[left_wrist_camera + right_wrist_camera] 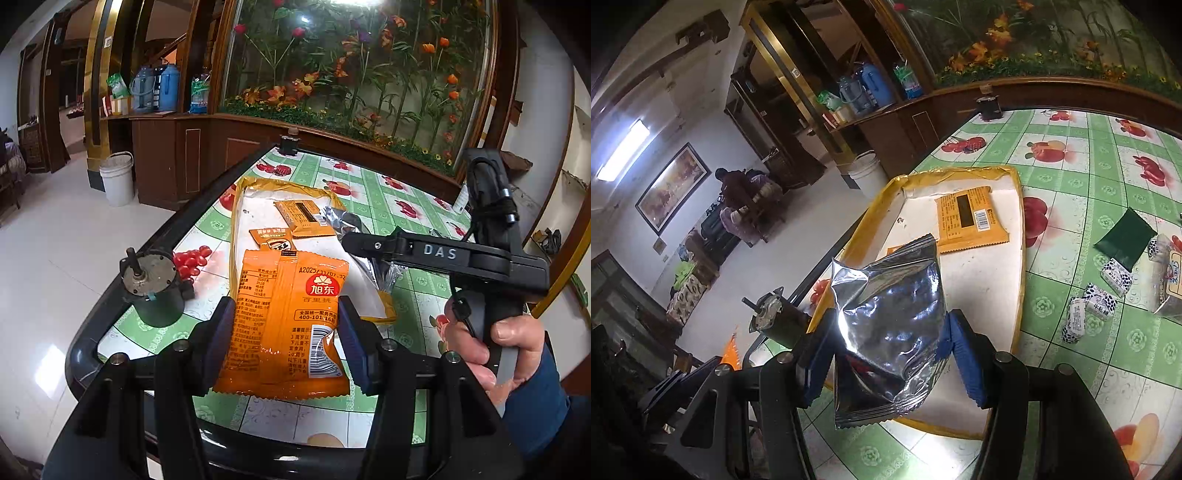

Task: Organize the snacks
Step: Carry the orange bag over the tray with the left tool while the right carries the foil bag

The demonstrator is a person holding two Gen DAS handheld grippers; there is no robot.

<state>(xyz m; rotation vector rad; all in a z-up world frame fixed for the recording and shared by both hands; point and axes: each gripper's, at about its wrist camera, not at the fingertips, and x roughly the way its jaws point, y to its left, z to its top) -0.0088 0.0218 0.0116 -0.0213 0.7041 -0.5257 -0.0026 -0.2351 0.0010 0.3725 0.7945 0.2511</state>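
Our left tool (284, 332) clamps an orange packet (286, 317) above the desk (399, 206) – our right tool (886, 350) grips a silver packet (886, 317) over the yellow-rimmed tray (1019, 236), where another orange packet (969, 218) lies.

The left tongs (286, 332) are seen angled downward, their blue pads (218, 343) pressed against both edges of an orange packet (284, 325). The right tongs (886, 350) are likewise tilted down, closed on a silver packet (886, 317) held between the pads. In the left wrist view, the right tongs' handle is gripped by a hand (491, 347) in a blue sleeve.
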